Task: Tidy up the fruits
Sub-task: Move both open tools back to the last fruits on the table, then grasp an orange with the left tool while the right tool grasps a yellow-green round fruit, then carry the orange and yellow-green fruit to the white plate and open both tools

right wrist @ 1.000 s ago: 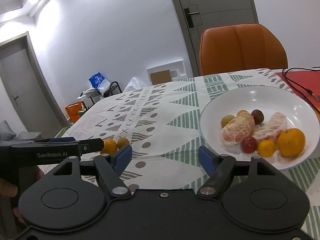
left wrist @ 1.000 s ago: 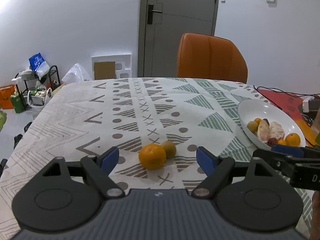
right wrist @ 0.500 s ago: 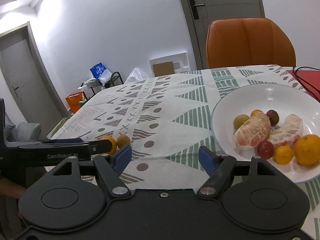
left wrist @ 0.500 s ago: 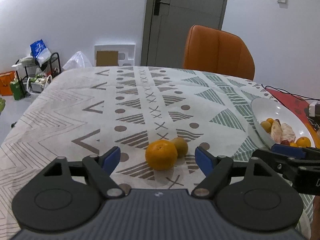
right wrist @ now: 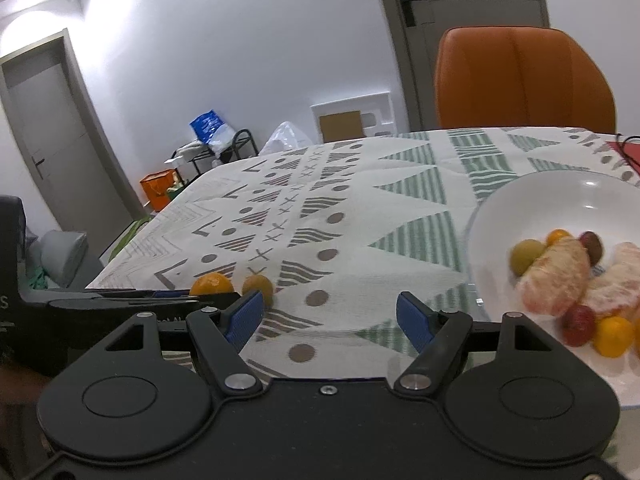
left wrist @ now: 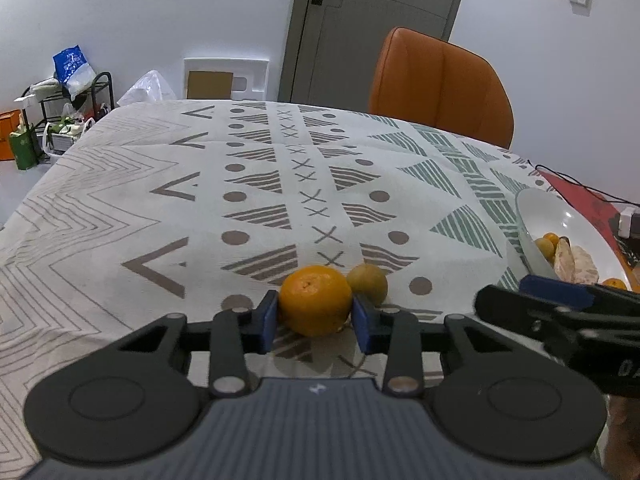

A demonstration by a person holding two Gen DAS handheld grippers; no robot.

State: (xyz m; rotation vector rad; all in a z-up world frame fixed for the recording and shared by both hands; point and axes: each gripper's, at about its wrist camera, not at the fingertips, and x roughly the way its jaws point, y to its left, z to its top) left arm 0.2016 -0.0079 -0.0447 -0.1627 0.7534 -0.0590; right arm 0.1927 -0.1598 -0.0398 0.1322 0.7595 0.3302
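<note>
- The left gripper (left wrist: pixel 315 320) had its blue pads pressed against both sides of the orange (left wrist: pixel 315 299), which sat on the patterned tablecloth (left wrist: pixel 160 200).
- A small yellow-green fruit (left wrist: pixel 368 282) lay touching the orange on its far right side.
- The right gripper (right wrist: pixel 330 318) hung with jaws wide and nothing between them, near the white bowl (right wrist: pixel 532 200).
- The bowl, at the right, held peeled segments (right wrist: pixel 554 280) and small fruits.

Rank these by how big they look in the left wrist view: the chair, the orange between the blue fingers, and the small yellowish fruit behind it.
1. Chair
2. Orange
3. Yellowish fruit, though it lies slightly farther from the camera.
</note>
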